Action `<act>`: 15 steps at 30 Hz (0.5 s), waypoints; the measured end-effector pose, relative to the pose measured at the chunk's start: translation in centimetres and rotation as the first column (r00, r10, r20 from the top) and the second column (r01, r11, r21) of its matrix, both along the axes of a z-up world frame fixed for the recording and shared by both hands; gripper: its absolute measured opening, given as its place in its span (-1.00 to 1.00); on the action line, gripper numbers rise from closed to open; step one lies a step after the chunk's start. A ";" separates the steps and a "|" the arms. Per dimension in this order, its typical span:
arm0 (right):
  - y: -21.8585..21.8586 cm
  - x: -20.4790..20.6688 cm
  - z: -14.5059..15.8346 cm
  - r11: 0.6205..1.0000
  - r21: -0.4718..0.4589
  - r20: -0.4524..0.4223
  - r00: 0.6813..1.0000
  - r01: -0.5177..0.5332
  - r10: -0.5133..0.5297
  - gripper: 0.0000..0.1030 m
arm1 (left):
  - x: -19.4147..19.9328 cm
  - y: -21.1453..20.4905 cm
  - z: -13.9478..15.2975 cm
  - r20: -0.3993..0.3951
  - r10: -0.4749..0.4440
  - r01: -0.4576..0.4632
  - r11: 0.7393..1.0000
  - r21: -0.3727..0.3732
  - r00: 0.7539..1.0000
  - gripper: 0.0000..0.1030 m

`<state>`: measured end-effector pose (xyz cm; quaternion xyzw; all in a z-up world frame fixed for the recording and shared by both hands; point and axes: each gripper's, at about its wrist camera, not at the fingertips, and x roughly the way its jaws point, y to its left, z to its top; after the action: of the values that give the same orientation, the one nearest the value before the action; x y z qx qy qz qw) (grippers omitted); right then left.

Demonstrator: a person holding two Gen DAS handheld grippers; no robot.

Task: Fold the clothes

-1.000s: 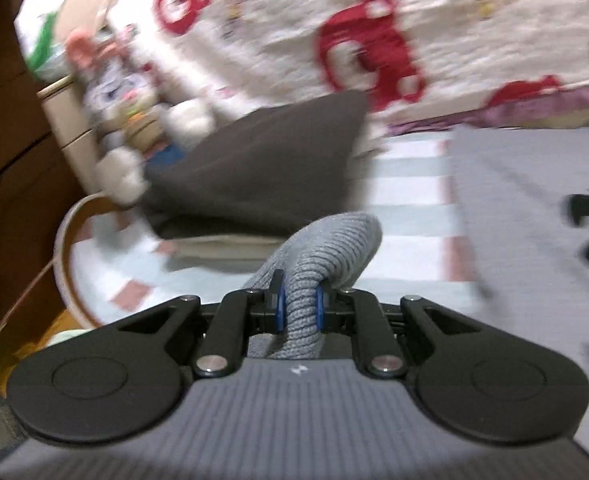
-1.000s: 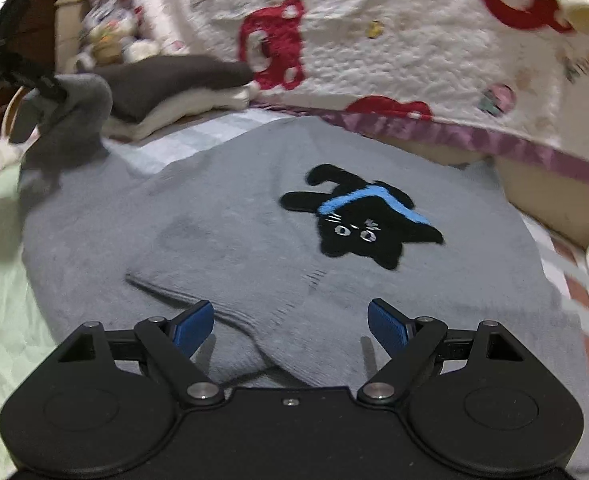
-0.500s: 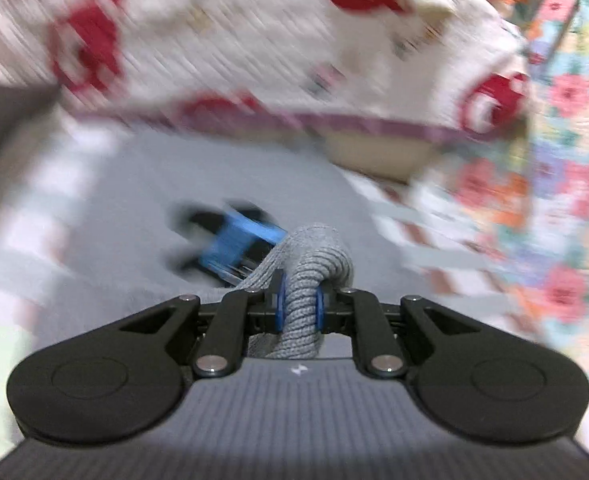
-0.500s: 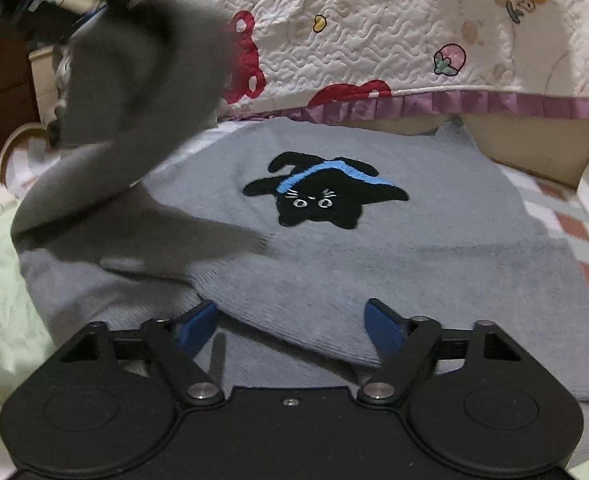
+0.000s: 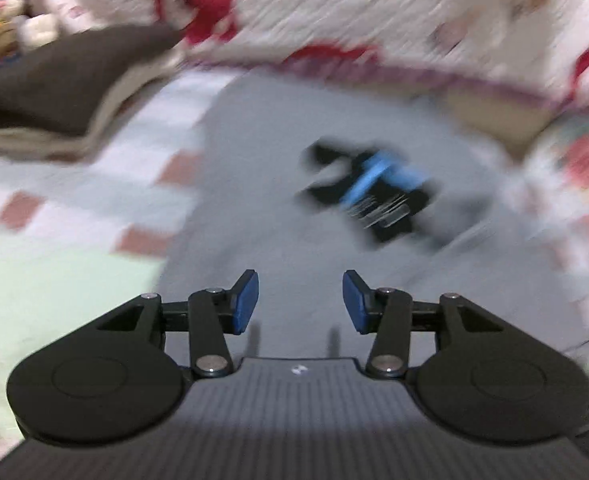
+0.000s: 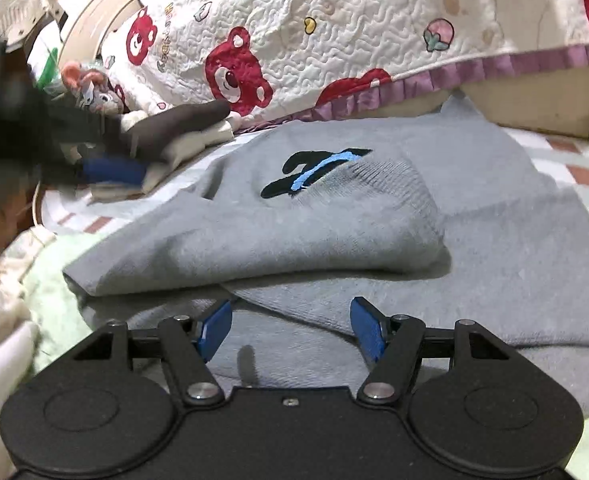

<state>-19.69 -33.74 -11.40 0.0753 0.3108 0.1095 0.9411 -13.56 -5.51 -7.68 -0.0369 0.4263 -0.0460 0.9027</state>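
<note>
Grey knit sweater (image 6: pixel 374 240): lies spread on the bed in front of both my grippers, black cat motif with a blue band (image 6: pixel 318 172) on the chest. One sleeve (image 6: pixel 274 236) is folded across the front and half covers the cat; its ribbed cuff sits near the motif's right side. In the left wrist view the picture is motion-blurred and the cat shows whole.

My left gripper (image 5: pixel 300 304): jaws wide, nothing between the blue pads, above the sweater's lower part.

My right gripper (image 6: pixel 292 328): jaws wide, empty, just over the hem.

Folded dark and cream clothes (image 6: pixel 182 132): stacked at far left beside the sweater. Bear-print quilt (image 6: pixel 334 40): hangs behind.
</note>
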 end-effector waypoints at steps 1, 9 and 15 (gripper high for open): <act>-0.3 0.5 0.4 1.000 0.013 -0.004 1.000 0.009 -0.009 0.37 | -0.1 0.7 -0.5 -0.023 0.025 -0.025 0.999 0.022 0.999 -0.12; -2.3 4.7 3.8 0.990 0.112 -0.041 0.996 0.086 -0.082 0.54 | 0.4 5.1 -1.7 -0.078 0.168 -0.165 0.985 0.046 0.983 -0.11; -2.9 10.5 4.5 0.991 0.065 -0.159 0.982 0.113 -0.101 0.83 | 0.5 5.6 -1.9 -0.091 0.177 -0.174 0.984 0.040 0.980 -0.09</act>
<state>-9.16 -36.61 -6.90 0.1349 0.3745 0.0639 0.9151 -13.07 0.09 -9.57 -0.0622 0.4643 0.0422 0.8825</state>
